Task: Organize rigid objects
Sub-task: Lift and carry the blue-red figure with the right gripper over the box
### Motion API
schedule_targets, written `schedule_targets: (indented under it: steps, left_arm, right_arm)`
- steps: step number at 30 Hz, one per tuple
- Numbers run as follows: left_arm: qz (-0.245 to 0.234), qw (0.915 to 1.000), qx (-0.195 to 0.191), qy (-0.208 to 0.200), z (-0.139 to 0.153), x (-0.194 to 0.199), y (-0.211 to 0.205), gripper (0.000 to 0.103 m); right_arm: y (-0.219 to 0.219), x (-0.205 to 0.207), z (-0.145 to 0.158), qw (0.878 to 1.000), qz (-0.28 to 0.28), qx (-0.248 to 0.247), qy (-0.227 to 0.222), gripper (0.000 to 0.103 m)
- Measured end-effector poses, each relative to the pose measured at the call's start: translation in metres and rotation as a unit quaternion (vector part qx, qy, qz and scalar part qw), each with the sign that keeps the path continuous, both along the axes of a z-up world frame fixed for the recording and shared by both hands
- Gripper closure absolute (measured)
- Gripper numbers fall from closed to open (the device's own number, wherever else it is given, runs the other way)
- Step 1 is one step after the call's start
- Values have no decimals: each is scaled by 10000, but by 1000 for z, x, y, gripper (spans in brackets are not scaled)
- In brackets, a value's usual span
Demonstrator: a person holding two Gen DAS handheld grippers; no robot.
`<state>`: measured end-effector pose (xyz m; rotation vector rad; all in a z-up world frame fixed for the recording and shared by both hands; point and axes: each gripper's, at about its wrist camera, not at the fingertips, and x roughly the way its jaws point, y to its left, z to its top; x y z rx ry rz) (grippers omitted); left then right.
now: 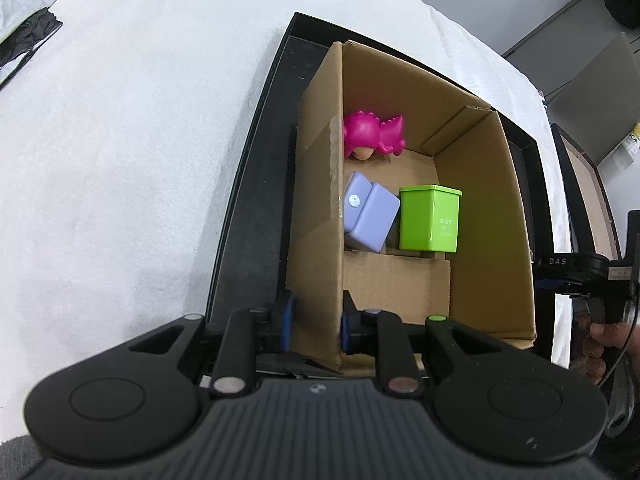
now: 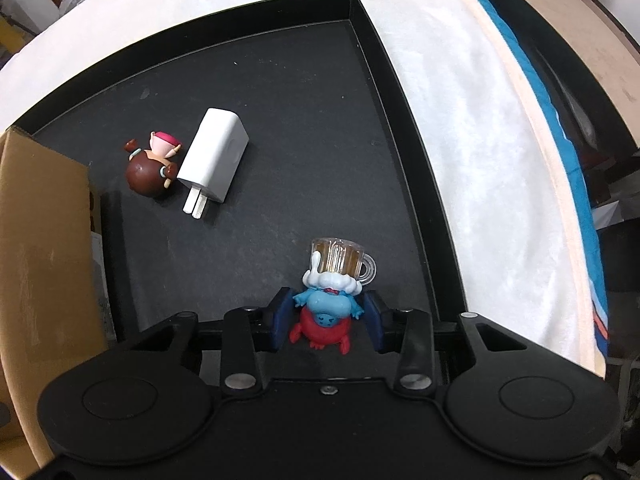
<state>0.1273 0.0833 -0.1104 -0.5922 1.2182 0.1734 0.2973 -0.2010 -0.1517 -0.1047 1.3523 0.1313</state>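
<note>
Brown cardboard box [image 1: 480, 216] in a black tray [image 2: 280, 80]. Inside: magenta toy [image 1: 374, 134], lilac case [image 1: 370, 212] with a pale round mark, lime-green container [image 1: 430, 218]. On the tray: white charger [image 2: 214, 156]; brown-headed figure [image 2: 150, 164] with pink cap; blue and red figure [image 2: 326, 312] with amber clear mug [image 2: 340, 260]. White cloth [image 1: 120, 120] over the desk. Black hand-held gripper [image 2: 326, 320] with blue pads [image 2: 280, 320].

place: office or lab | cues: grey cabinets [image 1: 580, 12]; white-covered table [image 1: 120, 140]
</note>
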Motion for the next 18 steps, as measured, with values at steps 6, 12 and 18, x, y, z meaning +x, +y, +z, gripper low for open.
schedule_targets:
  steps: [6,12,18]
  left_arm:
    - [-1,10000,2,2,0,0,0,83]
    - [5,10000,6,3,0,0,0,83]
    - [9,10000,18,5,1,0,0,83]
  right_arm:
    - [0,-1,14,9997,189,-60,-167,65]
    - [1,-2,38,9987,355,-53,-351,65]
    - [10,0,57,9975,502,25,-503,65]
